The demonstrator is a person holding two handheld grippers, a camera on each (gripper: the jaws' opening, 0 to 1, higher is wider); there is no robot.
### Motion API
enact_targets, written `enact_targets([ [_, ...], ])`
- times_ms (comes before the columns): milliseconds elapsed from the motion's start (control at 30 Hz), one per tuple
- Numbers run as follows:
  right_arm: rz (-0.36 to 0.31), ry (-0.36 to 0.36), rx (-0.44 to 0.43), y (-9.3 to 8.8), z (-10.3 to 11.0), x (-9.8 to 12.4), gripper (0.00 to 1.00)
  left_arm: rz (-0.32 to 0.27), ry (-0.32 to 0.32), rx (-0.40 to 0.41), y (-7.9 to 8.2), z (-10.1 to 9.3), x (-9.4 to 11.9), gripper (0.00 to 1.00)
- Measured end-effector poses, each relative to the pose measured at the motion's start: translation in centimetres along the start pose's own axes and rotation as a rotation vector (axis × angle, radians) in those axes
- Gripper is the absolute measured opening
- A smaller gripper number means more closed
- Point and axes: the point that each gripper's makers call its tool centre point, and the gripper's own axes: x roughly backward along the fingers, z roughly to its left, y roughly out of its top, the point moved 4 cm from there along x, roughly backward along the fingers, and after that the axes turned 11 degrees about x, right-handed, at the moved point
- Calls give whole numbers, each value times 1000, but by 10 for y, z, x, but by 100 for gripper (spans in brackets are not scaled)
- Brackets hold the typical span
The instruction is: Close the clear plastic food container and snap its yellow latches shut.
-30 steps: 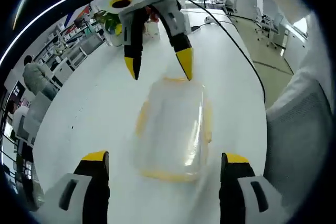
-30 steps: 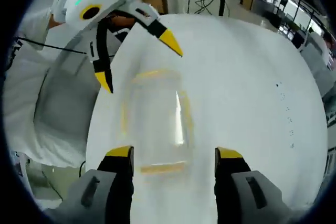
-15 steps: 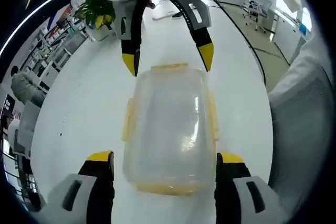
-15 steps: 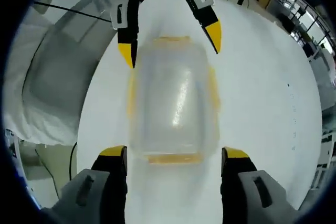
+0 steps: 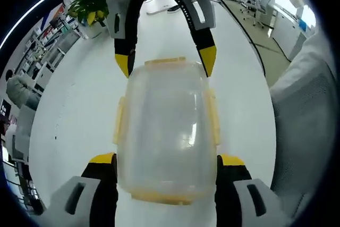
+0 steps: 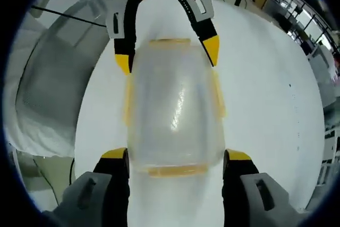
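White table (image 5: 69, 104) carries the container (image 5: 166, 131), lid on, between both grippers' spread jaws: left gripper (image 5: 166, 159), right gripper (image 6: 176, 155). Light, slippery plastic probably; press the yellow latches (image 5: 213, 115) at its sides.

**Two cameras facing each other over the container**

Both views are looking steeply down, from very near, at the clear container (image 5: 164, 131) on the white table (image 5: 74, 115). They are facing from opposite ends of it, so each is seeing the other gripper beyond its far end.
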Motion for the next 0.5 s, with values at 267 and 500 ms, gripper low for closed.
enact_targets([
  [267, -2, -10, -39, 5, 5, -2, 68, 15, -7, -34, -2, 1, 0, 71],
  [500, -1, -15, -66, 19, 7, -7, 68, 41, -14, -75, -15, 5, 6, 71],
])
